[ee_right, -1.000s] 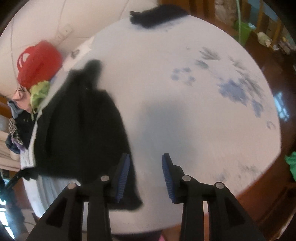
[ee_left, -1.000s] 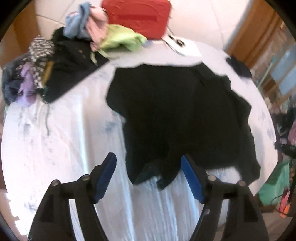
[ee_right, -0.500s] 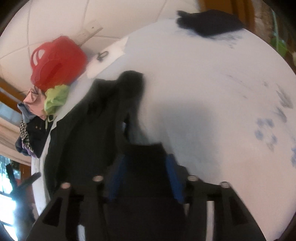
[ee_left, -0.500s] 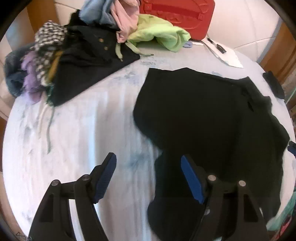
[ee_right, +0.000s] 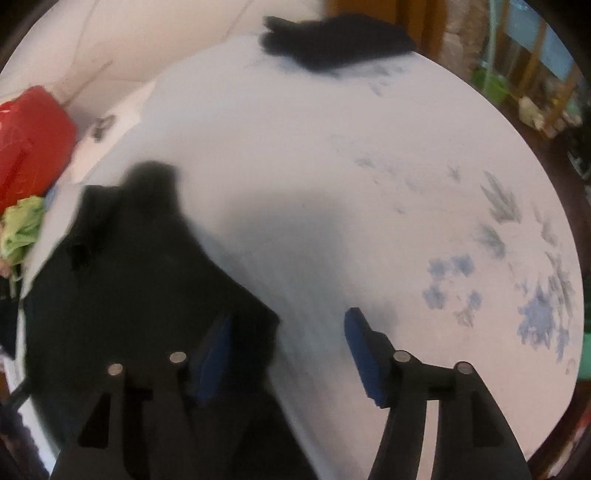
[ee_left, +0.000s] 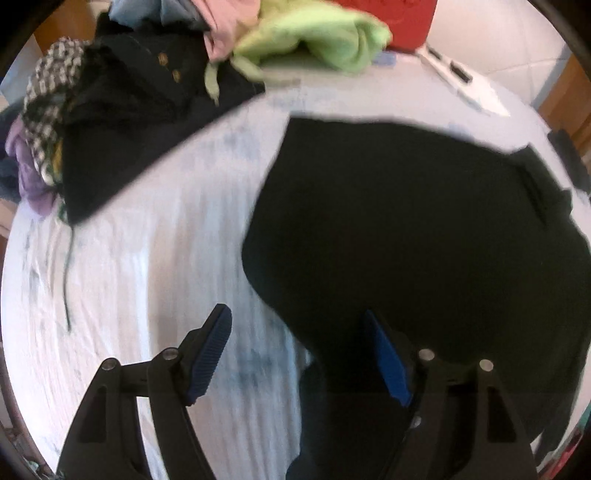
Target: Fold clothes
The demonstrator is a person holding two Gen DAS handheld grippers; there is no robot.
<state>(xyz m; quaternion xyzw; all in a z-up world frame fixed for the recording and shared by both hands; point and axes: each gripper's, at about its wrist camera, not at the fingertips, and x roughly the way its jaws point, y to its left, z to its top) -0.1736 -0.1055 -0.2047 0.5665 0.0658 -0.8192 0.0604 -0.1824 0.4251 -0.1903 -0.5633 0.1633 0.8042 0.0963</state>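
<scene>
Off-task items along the frame edges

A red bag (ee_left: pixel 384 22) sits top centre; white paper (ee_left: pixel 476 88) with dark pens lies upper right on the white, blue-printed bench (ee_left: pixel 147 240).

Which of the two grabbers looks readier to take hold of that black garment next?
Probably the right gripper: the black garment edge lies between its jaws, which have just been opening. The open left gripper hangs over the tablecloth with only one finger over the fabric.

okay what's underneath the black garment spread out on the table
The black garment lies flat on a pale cloth with blue print covering the round table. Whatever sits directly beneath the garment is covered and cannot be seen.
</scene>
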